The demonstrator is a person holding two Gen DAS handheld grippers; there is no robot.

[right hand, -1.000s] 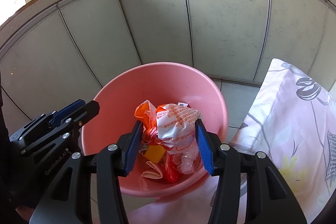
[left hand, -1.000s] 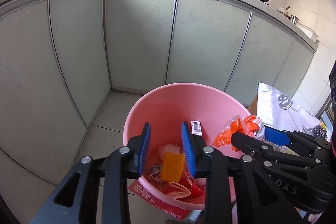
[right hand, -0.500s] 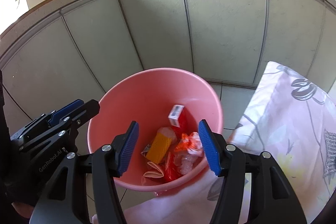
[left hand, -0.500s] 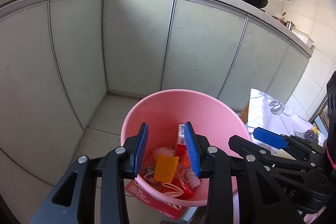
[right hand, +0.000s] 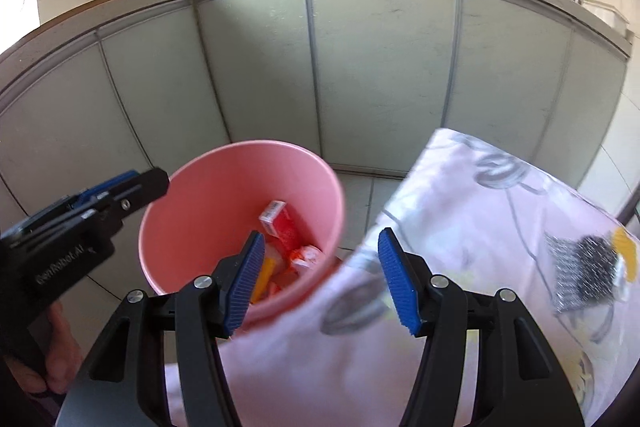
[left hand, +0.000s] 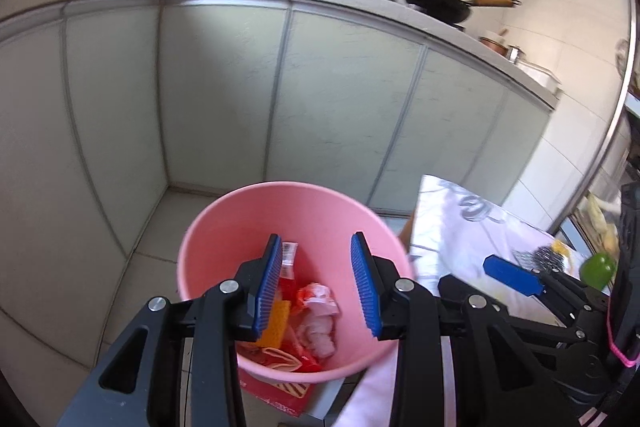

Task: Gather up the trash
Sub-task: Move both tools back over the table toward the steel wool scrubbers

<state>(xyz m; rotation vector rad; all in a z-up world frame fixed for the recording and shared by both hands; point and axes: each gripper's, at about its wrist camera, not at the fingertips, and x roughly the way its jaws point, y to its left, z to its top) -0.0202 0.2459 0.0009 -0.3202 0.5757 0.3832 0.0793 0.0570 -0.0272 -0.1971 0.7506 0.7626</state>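
A pink bucket (left hand: pixel 288 189) stands on the floor by the table's corner. In it lie a red box (left hand: pixel 287 269), a crumpled orange and white wrapper (left hand: pixel 318 297) and a yellow sponge (left hand: pixel 276 323). My left gripper (left hand: pixel 316 247) hovers open over the bucket with nothing between its blue pads. In the right wrist view the bucket (right hand: pixel 240 151) sits left of centre, with the red box (right hand: pixel 280 223) and wrapper (right hand: pixel 308 255) inside. My right gripper (right hand: pixel 321 239) is open and empty, above the bucket's right rim and the tablecloth edge. The left gripper (right hand: pixel 132 187) shows at the left.
A floral tablecloth (right hand: pixel 480 227) covers the table at right, with a steel scourer (right hand: pixel 584 267) on it and a green thing (left hand: pixel 598 269) further back. Grey cabinet doors (left hand: pixel 340 107) stand behind the bucket, woks (left hand: pixel 436 1) on the counter. A red packet (left hand: pixel 280 391) lies under the bucket.
The right gripper opened and let the orange and white wrapper fall into the bucket. Both grippers then rose and drew back, the right one shifting over the tablecloth.
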